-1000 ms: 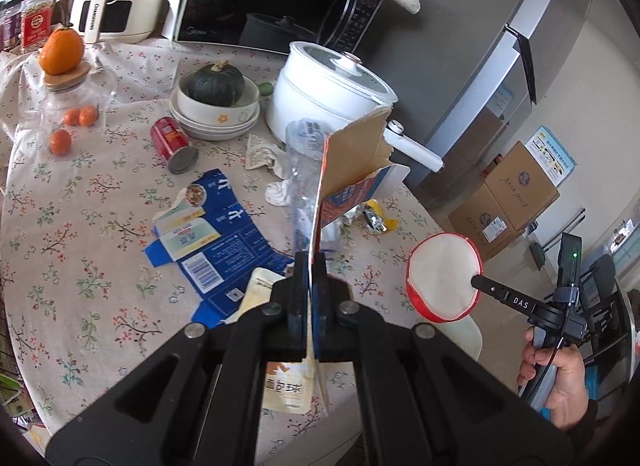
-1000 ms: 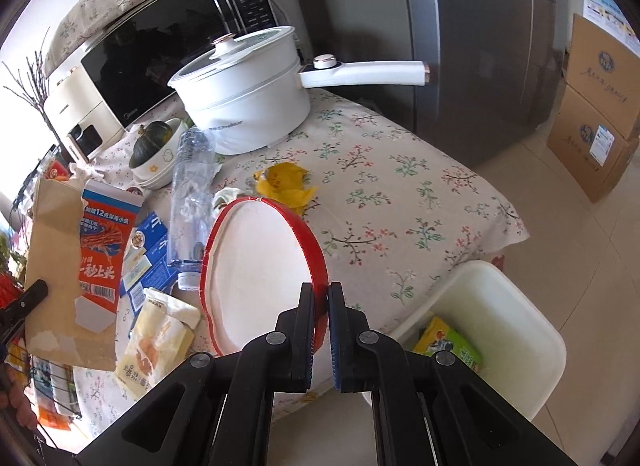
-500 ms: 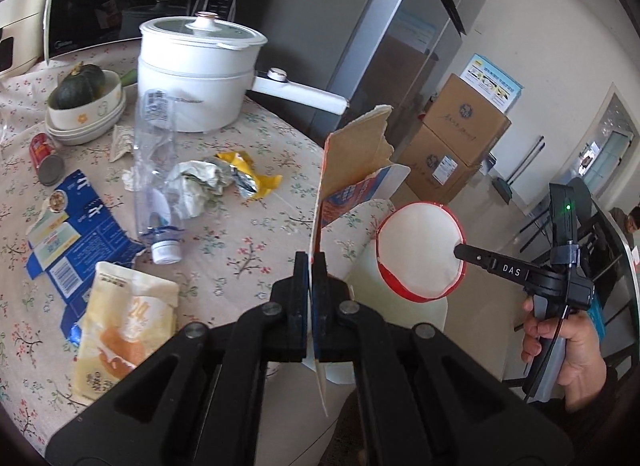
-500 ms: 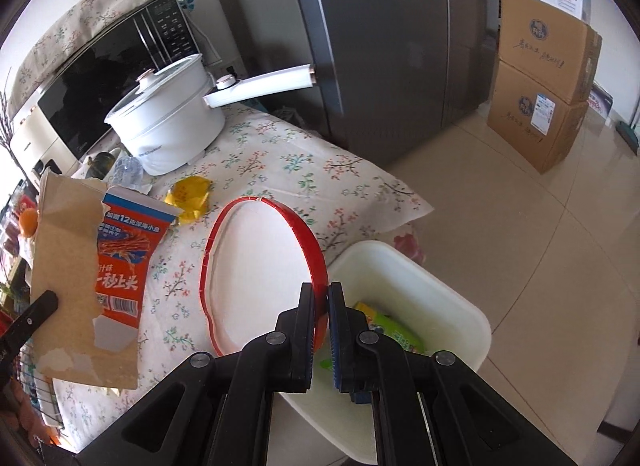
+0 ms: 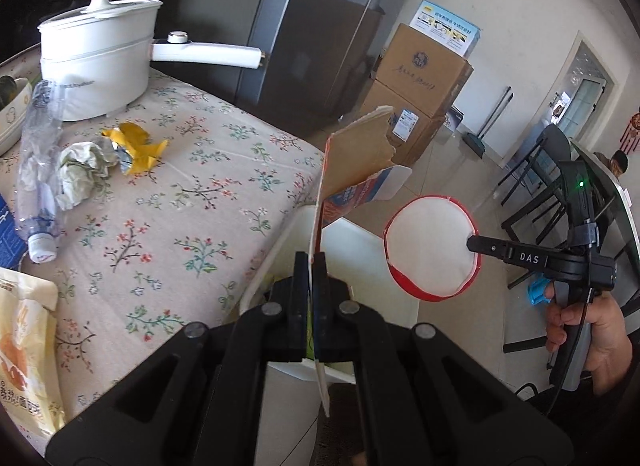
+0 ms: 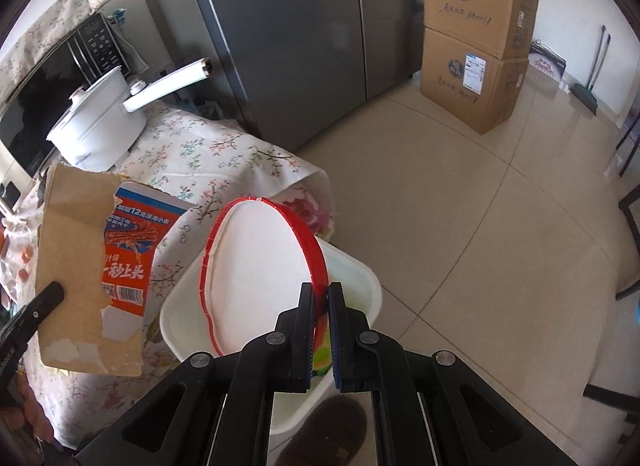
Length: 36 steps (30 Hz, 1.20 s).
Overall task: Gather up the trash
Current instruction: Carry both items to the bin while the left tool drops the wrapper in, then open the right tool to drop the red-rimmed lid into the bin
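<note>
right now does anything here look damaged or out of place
The cardboard box piece clamped in the left gripper is torn, with ragged edges and its printed face peeled off the brown board. On the table, a crushed plastic bottle, crumpled paper and a yellow wrapper lie loose.

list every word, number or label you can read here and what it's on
"DAS": white letters on the black finger of the right gripper, which holds the red-rimmed white paper lid.
"12": within white Chinese print on the torn red and blue cardboard box held by the left gripper.
Too small or blurred to read: brown cardboard cartons' script and stickers, blue-edged poster, yellow snack bag.
</note>
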Each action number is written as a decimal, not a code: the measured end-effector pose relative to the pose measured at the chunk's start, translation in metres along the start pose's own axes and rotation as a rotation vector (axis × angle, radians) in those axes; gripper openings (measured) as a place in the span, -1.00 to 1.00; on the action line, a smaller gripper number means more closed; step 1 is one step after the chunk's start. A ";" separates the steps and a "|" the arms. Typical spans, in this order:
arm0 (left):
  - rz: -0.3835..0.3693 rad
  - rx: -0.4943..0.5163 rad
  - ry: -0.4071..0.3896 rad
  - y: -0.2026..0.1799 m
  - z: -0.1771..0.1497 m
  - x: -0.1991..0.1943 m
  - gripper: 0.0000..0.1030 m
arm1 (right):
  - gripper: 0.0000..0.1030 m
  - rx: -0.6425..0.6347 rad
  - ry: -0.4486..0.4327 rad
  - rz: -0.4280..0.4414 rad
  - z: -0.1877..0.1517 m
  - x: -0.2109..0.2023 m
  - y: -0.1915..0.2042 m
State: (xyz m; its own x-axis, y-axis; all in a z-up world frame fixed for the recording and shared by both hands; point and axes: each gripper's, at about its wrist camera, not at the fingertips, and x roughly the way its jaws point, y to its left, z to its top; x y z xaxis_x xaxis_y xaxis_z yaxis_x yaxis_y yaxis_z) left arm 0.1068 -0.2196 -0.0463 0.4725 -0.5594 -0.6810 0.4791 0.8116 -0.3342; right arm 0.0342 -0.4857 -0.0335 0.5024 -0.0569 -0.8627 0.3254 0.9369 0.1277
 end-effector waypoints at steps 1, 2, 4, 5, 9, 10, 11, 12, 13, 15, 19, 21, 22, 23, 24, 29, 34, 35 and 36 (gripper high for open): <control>0.000 0.005 0.009 -0.003 -0.002 0.006 -0.96 | -0.86 0.010 0.002 -0.005 -0.001 0.000 -0.005; 0.000 0.014 0.019 -0.007 -0.004 0.013 -0.96 | -0.86 0.019 0.004 -0.008 -0.002 -0.001 -0.011; 0.007 0.037 0.036 -0.013 -0.007 0.026 -0.96 | -0.86 0.032 0.007 -0.013 -0.003 -0.003 -0.019; 0.011 0.046 0.041 -0.014 -0.007 0.031 -0.96 | -0.86 0.037 0.010 -0.015 -0.004 -0.004 -0.022; 0.022 0.056 0.057 -0.013 -0.009 0.046 -0.96 | -0.86 0.047 0.024 -0.028 -0.006 -0.003 -0.026; 0.027 0.059 0.060 -0.013 -0.010 0.048 -0.96 | -0.86 0.045 0.028 -0.031 -0.006 -0.001 -0.025; 0.029 0.062 0.063 -0.012 -0.011 0.050 -0.96 | -0.86 0.041 0.033 -0.034 -0.006 0.000 -0.025; 0.034 0.070 0.067 -0.012 -0.011 0.051 -0.94 | -0.86 0.037 0.037 -0.035 -0.006 0.001 -0.023; 0.034 0.080 0.077 -0.012 -0.011 0.053 -0.84 | -0.86 0.032 0.040 -0.035 -0.005 0.002 -0.022; 0.046 0.085 0.097 -0.010 -0.009 0.052 -0.46 | -0.86 0.024 0.043 -0.034 -0.004 0.004 -0.019; 0.060 0.094 0.106 -0.003 -0.006 0.033 0.11 | -0.86 0.012 0.048 -0.034 -0.004 0.007 -0.014; 0.092 0.113 0.105 0.001 -0.004 0.022 0.25 | -0.86 0.004 0.054 -0.037 -0.003 0.009 -0.011; 0.111 0.118 0.098 0.004 -0.003 0.015 0.33 | -0.86 -0.001 0.056 -0.039 -0.003 0.011 -0.009; 0.127 0.117 0.091 0.008 -0.002 0.009 0.36 | -0.86 -0.005 0.058 -0.040 -0.002 0.012 -0.007; 0.137 0.111 0.086 0.013 -0.002 0.004 0.43 | -0.86 -0.007 0.060 -0.042 -0.002 0.013 -0.005; 0.177 0.047 0.069 0.038 0.000 -0.023 0.59 | -0.85 -0.023 0.073 -0.040 0.001 0.019 0.011; 0.219 0.022 0.031 0.058 0.002 -0.050 0.64 | -0.85 -0.055 0.105 -0.058 0.003 0.033 0.029; 0.225 0.015 0.026 0.062 0.003 -0.055 0.64 | -0.85 -0.060 0.108 -0.061 0.004 0.035 0.031; 0.232 0.007 0.023 0.066 0.003 -0.059 0.64 | -0.85 -0.064 0.110 -0.064 0.004 0.036 0.033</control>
State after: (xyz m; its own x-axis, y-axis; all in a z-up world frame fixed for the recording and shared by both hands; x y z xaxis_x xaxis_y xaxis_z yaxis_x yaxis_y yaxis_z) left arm 0.1129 -0.1333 -0.0264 0.5538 -0.3542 -0.7536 0.3648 0.9167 -0.1628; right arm 0.0668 -0.4580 -0.0583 0.3904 -0.0824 -0.9169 0.3000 0.9530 0.0421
